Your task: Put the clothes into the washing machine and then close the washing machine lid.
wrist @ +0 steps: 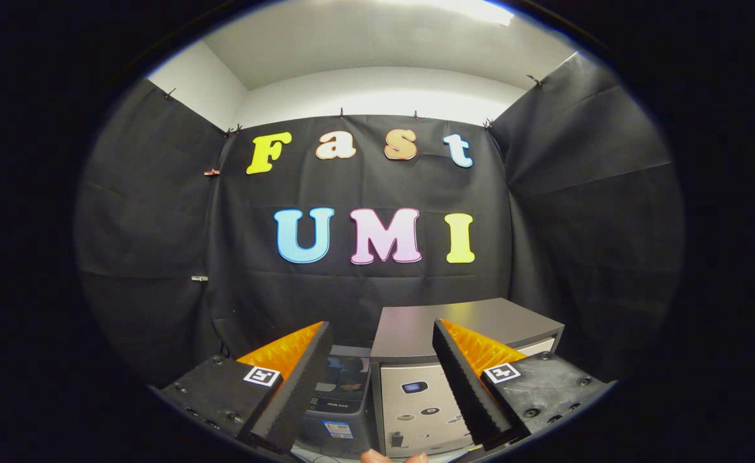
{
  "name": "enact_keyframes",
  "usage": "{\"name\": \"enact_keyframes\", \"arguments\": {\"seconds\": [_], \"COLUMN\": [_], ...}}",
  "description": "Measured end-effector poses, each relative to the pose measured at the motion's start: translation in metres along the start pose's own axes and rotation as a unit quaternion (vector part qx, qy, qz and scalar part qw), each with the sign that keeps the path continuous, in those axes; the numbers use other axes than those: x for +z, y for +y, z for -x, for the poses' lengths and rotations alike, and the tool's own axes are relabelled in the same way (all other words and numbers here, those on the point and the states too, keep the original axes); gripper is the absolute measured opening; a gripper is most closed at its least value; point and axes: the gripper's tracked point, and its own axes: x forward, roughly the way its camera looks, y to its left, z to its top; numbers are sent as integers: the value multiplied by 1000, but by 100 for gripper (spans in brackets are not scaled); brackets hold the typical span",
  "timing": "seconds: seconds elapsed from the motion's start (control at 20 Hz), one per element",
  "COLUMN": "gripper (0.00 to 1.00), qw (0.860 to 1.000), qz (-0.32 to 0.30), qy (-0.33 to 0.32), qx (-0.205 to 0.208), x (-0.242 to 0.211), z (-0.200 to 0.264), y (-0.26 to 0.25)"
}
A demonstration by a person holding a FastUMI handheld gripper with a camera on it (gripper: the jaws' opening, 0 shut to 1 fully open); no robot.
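Observation:
My gripper [381, 325] is open, its two fingers spread wide with nothing between them, held high and facing the booth's back wall. Below and beyond the fingers stands a small dark washing machine [344, 393] with a see-through lid [345, 372] that looks to be lying flat on top. The left finger [291, 386] covers part of the machine's left side.
A grey box-shaped appliance [454, 325] with a flat top and a pale front panel [416, 411] stands right beside the washing machine, partly behind the right finger. A person's fingertips [390, 457] peek in just under the machines. Black cloth walls [159, 257] enclose the booth.

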Motion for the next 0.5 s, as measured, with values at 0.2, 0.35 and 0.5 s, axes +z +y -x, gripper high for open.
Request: {"name": "enact_keyframes", "arguments": {"seconds": [0.2, 0.35, 0.5], "gripper": [99, 99, 99], "qw": [1000, 1000, 1000], "qz": [0, 0, -2], "qy": [0, 1, 3], "qx": [1, 0, 1], "x": [0, 0, -1], "z": [1, 1, 1], "y": [0, 0, 1]}}
